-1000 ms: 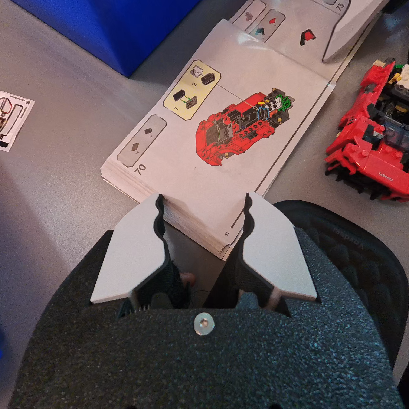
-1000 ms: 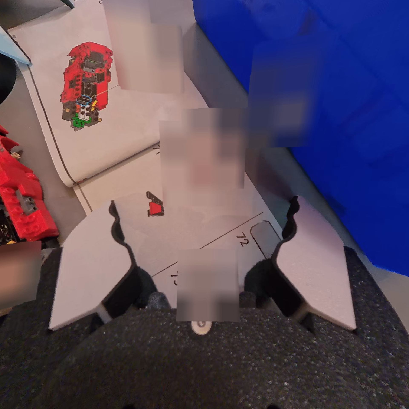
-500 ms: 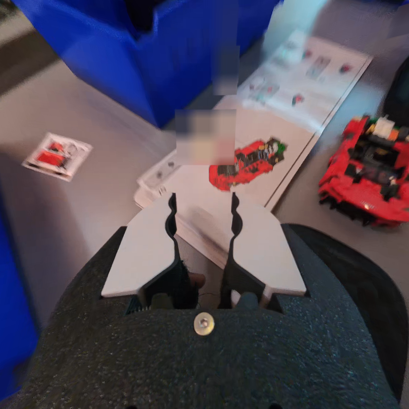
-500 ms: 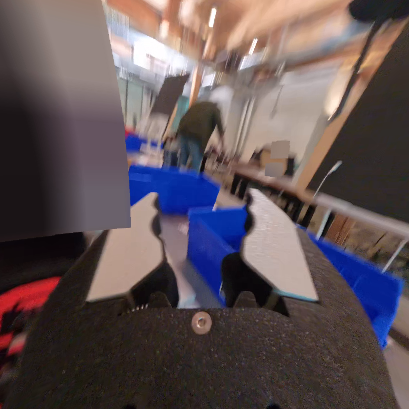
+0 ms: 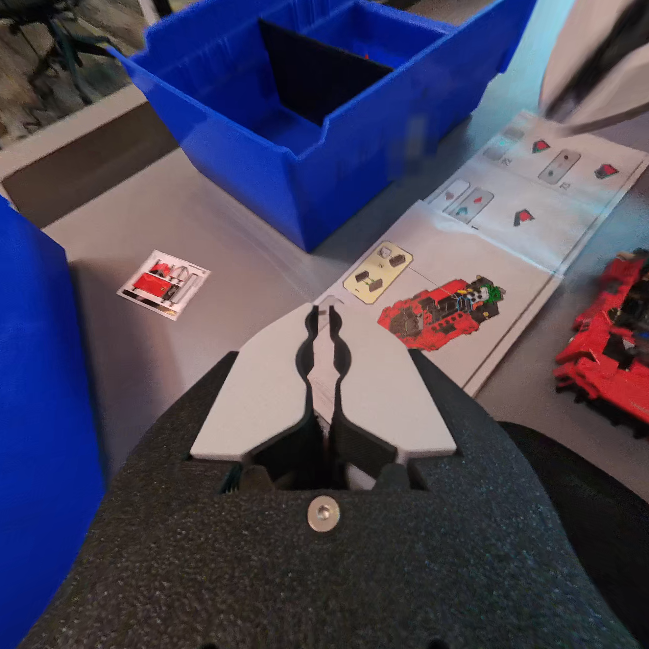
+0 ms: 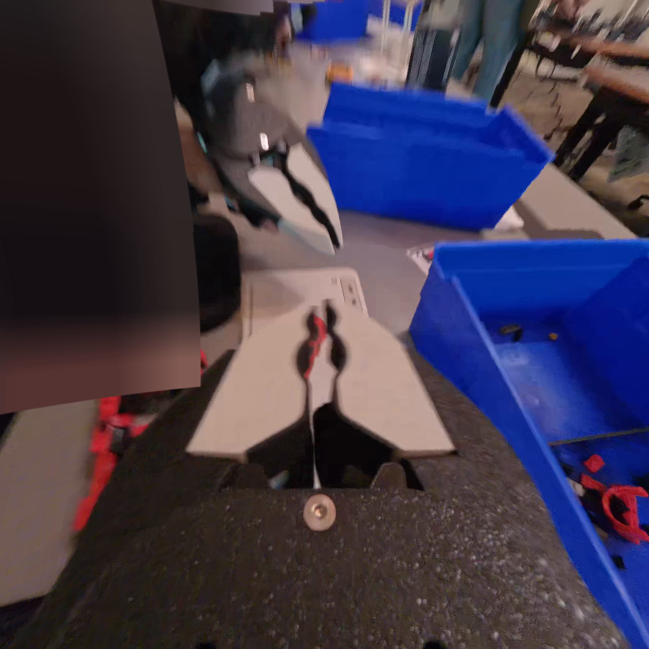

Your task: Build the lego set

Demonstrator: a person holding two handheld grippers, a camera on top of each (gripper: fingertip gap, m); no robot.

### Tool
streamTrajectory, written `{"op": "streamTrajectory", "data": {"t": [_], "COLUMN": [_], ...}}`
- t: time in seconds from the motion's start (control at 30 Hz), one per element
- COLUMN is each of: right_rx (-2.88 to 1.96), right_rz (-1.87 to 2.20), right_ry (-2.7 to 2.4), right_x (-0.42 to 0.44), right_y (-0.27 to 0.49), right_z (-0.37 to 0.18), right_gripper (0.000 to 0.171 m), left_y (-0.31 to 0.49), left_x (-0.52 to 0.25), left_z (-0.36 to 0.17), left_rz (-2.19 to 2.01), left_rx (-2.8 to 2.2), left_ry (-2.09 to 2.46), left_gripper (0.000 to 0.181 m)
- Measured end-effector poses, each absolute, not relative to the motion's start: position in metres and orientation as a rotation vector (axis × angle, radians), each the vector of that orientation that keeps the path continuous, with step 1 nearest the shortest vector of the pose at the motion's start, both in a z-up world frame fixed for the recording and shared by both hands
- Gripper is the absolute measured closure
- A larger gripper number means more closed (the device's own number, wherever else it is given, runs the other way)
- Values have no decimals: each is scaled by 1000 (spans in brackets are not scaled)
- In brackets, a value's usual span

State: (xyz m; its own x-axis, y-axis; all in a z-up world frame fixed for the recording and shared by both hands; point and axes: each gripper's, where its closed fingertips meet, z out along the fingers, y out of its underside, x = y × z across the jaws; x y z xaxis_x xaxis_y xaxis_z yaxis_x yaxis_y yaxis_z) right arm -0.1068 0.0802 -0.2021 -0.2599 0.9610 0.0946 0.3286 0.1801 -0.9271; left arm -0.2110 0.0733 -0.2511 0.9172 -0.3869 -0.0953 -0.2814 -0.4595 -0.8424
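Both grippers have risen from the page and closed from wide to a narrow slit. I judge the step was read and a part is fetched next.

The divided blue bin (image 5: 281,168) is now in view at 12 o'clock. The instruction booklet (image 5: 491,253) lies open at 2 o'clock, and the red lego car (image 5: 604,361) waits at 3 o'clock. The sticker sheet (image 5: 163,284) is at 10 o'clock.

The left gripper (image 5: 323,309) holds nothing. In the right gripper (image 6: 320,309) slit some red shows; whether it is held, I cannot tell.

Printing is too blurred to read.

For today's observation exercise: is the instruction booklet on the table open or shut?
Open. The booklet lies flat on the table, showing a page with a red car drawing and another page of small part diagrams beyond it.
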Motion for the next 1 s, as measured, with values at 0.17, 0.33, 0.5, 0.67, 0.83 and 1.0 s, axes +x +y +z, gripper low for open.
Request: {"op": "streamTrajectory", "data": {"t": [0.17,0.33,0.5,0.67,0.83,1.0], "right_rx": [-1399,-1481,-1533,-1510,-1423,-1360], "right_rz": [745,747,855,937,944,906], "right_ry": [-2076,-2122,-2129,-2128,-2139,-2154], "right_x": [-114,-112,-92,-79,-77,-76], "right_y": [80,83,83,82,82,83], "right_z": [-291,-314,-315,-315,-315,-312], "right_gripper": [171,171,171,171,171,171], "left_y": [68,60,56,53,50,49], "left_x": [-207,-203,-197,-194,-192,-190], "left_z": [-272,-289,-297,-306,-312,-313], "left_rz": [-302,-331,-314,-300,-286,-307], "left_rx": [-2129,-2199,-2232,-2277,-2309,-2308], "left_ry": [466,505,580,630,676,678], "left_gripper": [179,179,179,178,178,181]}}
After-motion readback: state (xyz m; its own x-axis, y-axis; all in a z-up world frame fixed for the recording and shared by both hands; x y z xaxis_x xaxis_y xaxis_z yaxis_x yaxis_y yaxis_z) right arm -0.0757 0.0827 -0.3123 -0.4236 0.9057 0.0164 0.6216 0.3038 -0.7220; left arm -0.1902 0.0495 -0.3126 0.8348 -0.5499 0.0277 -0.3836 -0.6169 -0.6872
